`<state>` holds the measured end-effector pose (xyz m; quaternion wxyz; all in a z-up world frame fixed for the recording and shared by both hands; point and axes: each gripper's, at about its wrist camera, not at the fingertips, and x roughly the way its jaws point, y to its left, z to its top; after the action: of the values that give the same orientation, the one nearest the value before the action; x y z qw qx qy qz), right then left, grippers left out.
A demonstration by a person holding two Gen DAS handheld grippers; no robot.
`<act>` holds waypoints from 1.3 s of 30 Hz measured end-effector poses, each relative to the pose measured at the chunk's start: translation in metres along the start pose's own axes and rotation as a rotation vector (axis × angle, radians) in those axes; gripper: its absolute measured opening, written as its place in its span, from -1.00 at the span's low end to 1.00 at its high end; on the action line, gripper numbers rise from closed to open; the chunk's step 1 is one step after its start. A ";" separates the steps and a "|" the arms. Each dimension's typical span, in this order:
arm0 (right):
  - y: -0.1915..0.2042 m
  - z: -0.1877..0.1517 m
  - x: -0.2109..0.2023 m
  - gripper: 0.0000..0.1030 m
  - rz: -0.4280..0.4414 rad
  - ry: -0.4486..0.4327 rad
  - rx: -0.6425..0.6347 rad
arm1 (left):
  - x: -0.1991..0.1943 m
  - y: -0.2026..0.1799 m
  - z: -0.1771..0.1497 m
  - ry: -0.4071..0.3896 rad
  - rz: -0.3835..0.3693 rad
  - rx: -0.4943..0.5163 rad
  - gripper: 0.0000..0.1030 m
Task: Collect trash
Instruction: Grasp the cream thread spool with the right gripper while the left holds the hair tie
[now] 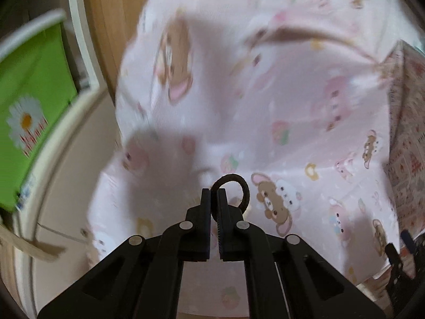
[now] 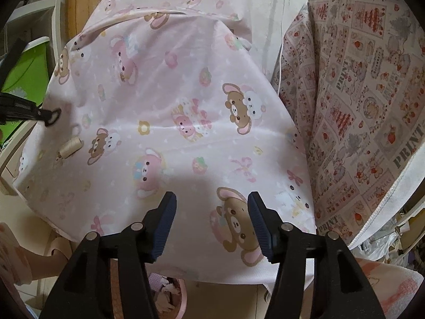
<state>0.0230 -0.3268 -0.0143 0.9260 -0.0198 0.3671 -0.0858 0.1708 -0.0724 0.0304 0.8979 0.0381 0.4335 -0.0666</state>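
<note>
Left claw (image 1: 214, 195) pinches a dark hair tie (image 1: 240, 186) above the pink cartoon-print sheet (image 1: 279, 101).

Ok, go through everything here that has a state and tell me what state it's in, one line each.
Left gripper: shut on the hair tie.
Hair tie: dark loop, pinched and lifted off the sheet.
Right gripper: open, nothing between its fingers.
Thread spool: lying on its side on the pink sheet.
Pink bin: open, scraps inside.
</note>
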 end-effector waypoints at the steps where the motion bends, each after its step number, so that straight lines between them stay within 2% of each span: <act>1: 0.001 0.000 0.000 0.13 0.001 0.000 -0.001 | -0.010 -0.003 -0.002 -0.031 0.008 0.016 -0.93; 3: 0.002 -0.001 0.000 0.14 0.002 0.001 -0.001 | -0.020 -0.002 -0.001 -0.074 -0.006 0.022 -0.93; 6: 0.001 -0.001 0.002 0.15 0.007 0.008 0.004 | -0.035 0.013 -0.010 -0.097 -0.052 0.000 -0.93; 10: 0.000 -0.001 0.002 0.21 0.017 0.011 0.014 | -0.049 0.020 -0.015 -0.129 -0.064 -0.019 -0.93; 18: 0.015 0.001 0.005 0.27 0.029 0.012 -0.007 | -0.042 0.038 -0.035 -0.126 -0.056 -0.062 -0.93; 22: 0.025 0.005 0.004 0.45 0.051 0.008 -0.007 | -0.036 0.046 -0.039 -0.119 -0.056 -0.089 -0.93; 25: 0.039 0.011 0.005 0.59 0.064 0.008 -0.017 | -0.033 0.053 -0.040 -0.106 -0.067 -0.125 -0.93; 27: 0.054 0.019 0.008 0.59 0.089 0.005 -0.020 | -0.031 0.058 -0.041 -0.099 -0.071 -0.142 -0.93; 30: 0.078 0.029 0.015 0.59 0.141 0.013 -0.022 | -0.029 0.061 -0.043 -0.105 -0.028 -0.134 -0.93; 34: 0.115 0.043 0.034 0.59 0.220 0.059 -0.025 | -0.026 0.072 -0.044 -0.093 -0.027 -0.167 -0.92; 37: 0.143 0.052 0.052 0.59 0.264 0.108 -0.030 | -0.025 0.076 -0.045 -0.102 0.048 -0.157 -0.92; 39: 0.161 0.057 0.063 0.59 0.278 0.130 -0.037 | -0.022 0.082 -0.047 -0.090 0.052 -0.173 -0.92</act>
<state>0.1304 -0.1805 -0.0312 0.9027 0.0199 0.4270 0.0488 0.1334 0.0164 0.0192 0.9178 -0.0314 0.3957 -0.0072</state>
